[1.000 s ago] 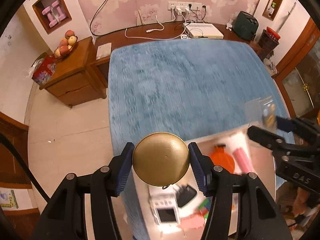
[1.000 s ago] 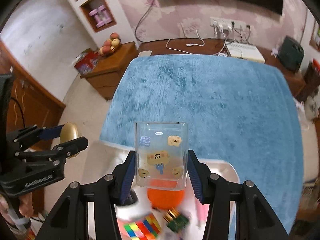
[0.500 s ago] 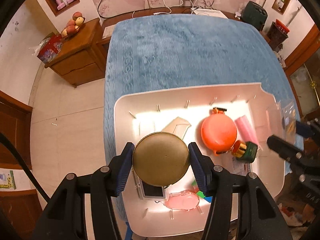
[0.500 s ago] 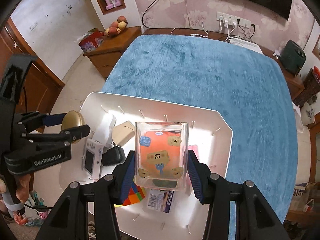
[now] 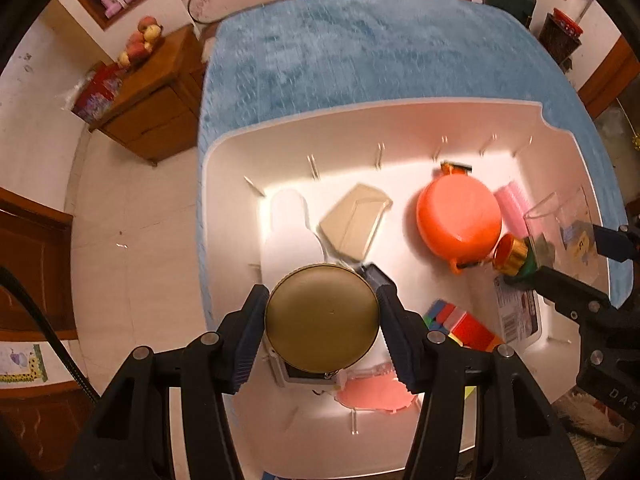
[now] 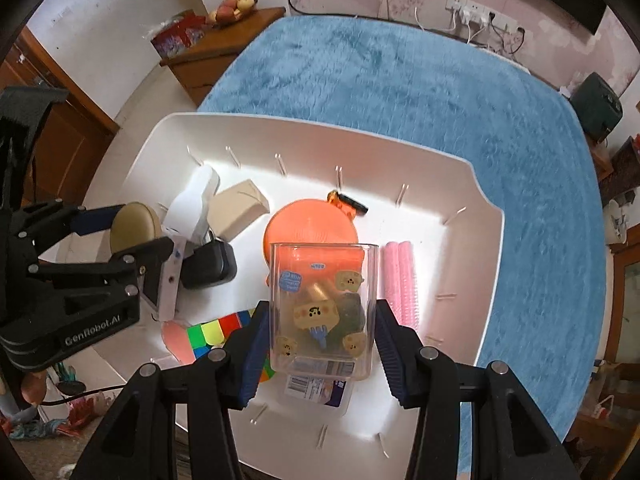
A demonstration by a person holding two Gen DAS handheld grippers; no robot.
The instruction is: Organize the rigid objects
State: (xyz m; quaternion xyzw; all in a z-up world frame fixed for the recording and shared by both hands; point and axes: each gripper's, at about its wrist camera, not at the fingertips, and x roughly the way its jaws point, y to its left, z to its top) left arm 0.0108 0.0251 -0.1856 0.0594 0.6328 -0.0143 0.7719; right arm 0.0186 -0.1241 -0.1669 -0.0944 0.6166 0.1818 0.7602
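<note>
Across a blue plush-covered table (image 6: 420, 92) in a pink-papered room sits a wide white plastic bin (image 6: 486, 264), with a wooden side cabinet (image 5: 154, 92) bearing fruit off to the left. Over the bin's left part hangs the left gripper (image 5: 322, 322), its blue-padded fingers clamped on a round brass-coloured metal tin (image 5: 322, 317) seen face-on. Over the bin's right part the right gripper (image 6: 320, 330) hangs, squeezing a clear square plastic cup (image 6: 320, 308) with cartoon bear stickers. Both held things are above the bin, not resting in it. Inside lie an orange round container (image 5: 458, 220), a pink ribbed roll (image 6: 400, 284), a beige wedge-shaped box (image 5: 354, 220), a black plug adapter (image 6: 210, 264) and a multicoloured puzzle cube (image 5: 460, 324).
</note>
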